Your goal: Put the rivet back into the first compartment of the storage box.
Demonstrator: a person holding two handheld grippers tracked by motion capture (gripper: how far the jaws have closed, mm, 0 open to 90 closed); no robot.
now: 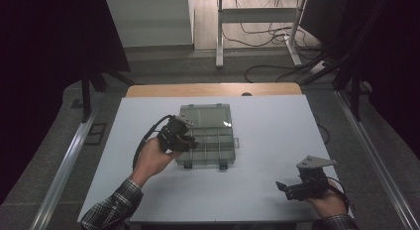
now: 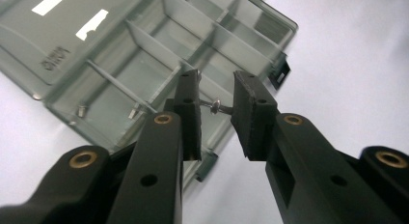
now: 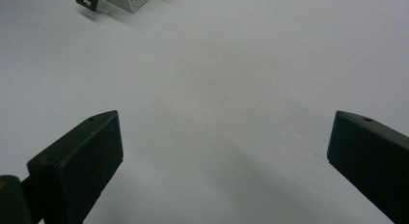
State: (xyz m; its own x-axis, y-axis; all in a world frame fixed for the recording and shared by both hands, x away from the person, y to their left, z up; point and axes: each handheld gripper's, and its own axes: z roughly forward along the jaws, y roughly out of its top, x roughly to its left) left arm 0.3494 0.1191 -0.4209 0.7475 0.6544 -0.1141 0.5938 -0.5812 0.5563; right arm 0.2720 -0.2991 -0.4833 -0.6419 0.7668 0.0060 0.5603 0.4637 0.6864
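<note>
Metal screw point(image 2: 215, 105) sits pinched in the left gripper point(image 2: 215, 104), above the organiser box point(image 2: 144, 55) (lid open). Next, seemingly: release into a compartment; right gripper point(image 3: 224, 151) gapes wide.

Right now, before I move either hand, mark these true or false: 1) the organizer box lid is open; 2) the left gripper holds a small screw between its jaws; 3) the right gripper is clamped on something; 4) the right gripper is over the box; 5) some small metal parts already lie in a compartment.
1) True: the organizer box has its lid folded back, dividers exposed.
2) True: the left gripper pinches a small screw above the compartments.
3) False: the right gripper has its jaws spread wide with bare table between them.
4) False: it sits near the table's right front corner, away from the box.
5) True: two small metal parts lie in one compartment.
</note>
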